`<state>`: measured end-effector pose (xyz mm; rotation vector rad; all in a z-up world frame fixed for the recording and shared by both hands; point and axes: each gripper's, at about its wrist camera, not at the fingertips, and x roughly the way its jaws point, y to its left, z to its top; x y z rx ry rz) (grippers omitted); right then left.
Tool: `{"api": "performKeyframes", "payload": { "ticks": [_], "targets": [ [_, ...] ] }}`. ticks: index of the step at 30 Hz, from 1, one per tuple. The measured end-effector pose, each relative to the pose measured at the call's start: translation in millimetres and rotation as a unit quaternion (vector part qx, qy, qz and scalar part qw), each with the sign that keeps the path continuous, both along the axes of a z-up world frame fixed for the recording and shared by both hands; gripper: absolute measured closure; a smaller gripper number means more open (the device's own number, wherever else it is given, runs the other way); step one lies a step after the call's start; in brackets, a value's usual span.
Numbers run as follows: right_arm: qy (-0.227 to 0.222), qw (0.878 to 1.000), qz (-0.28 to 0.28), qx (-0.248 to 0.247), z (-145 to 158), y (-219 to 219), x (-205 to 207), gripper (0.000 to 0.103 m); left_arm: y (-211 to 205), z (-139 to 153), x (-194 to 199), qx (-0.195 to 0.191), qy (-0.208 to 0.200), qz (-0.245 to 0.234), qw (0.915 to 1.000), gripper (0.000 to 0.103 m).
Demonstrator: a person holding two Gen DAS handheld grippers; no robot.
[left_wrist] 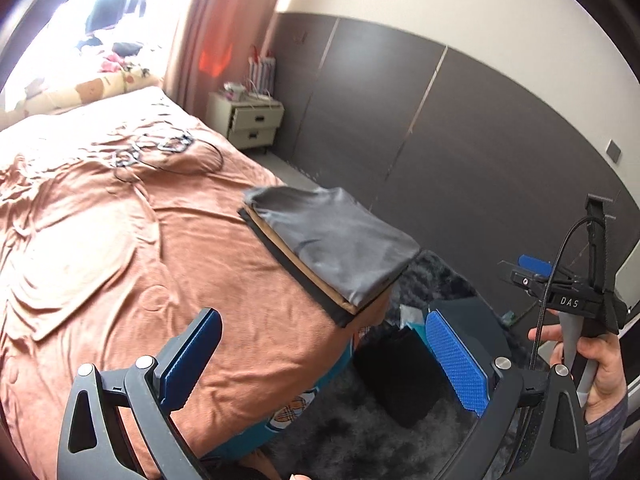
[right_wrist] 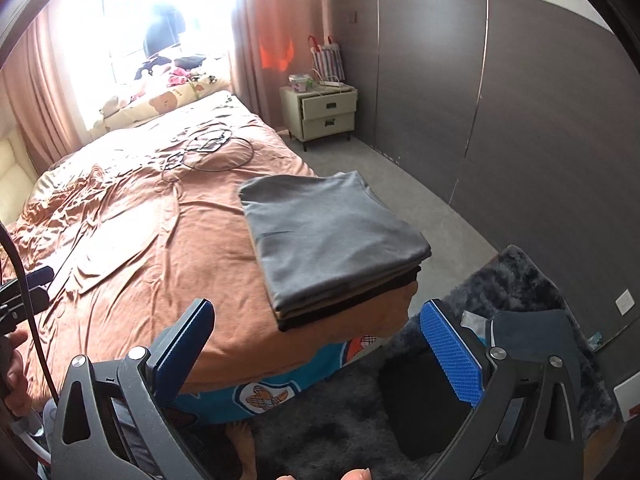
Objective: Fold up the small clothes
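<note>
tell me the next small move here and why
Probably reach for another garment, maybe the dark clothes on the rug beside the bed. Both the left gripper and right gripper are open and empty, and the grey top already lies folded on the stack at the bed corner.

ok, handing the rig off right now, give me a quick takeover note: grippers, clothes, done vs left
Left hand-held gripper: open, nothing between the pads.
Right hand-held gripper: open, also empty.
Clothes: a stack of folded clothes sits at the near corner of the bed, grey piece on top, tan and black layers under it, edges roughly squared.
Done: that stack looks finished and released.
Left: dark items lie on the shaggy rug beside the bed; I cannot tell whether they are clothes to fold. Check them next. Cables lie farther up the bed, clear of the stack.
</note>
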<state>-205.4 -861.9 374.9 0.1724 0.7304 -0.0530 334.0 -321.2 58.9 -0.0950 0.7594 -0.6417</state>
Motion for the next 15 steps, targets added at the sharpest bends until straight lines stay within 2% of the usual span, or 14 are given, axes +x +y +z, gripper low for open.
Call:
{"api": "performKeyframes", "payload": {
  "ticks": [9, 15],
  "targets": [
    [-0.011, 1.000, 0.019, -0.012, 13.9, 39.1, -32.2, 0.000, 69.4, 18.9, -47.8, 0.002, -0.041, 0.043, 0.9982, 0.000],
    [-0.030, 0.999, 0.040, 0.000, 16.9, 62.3, -51.6, 0.000, 117.7, 29.4, -82.6, 0.004, -0.071, 0.079, 0.9943, 0.000]
  ]
}}
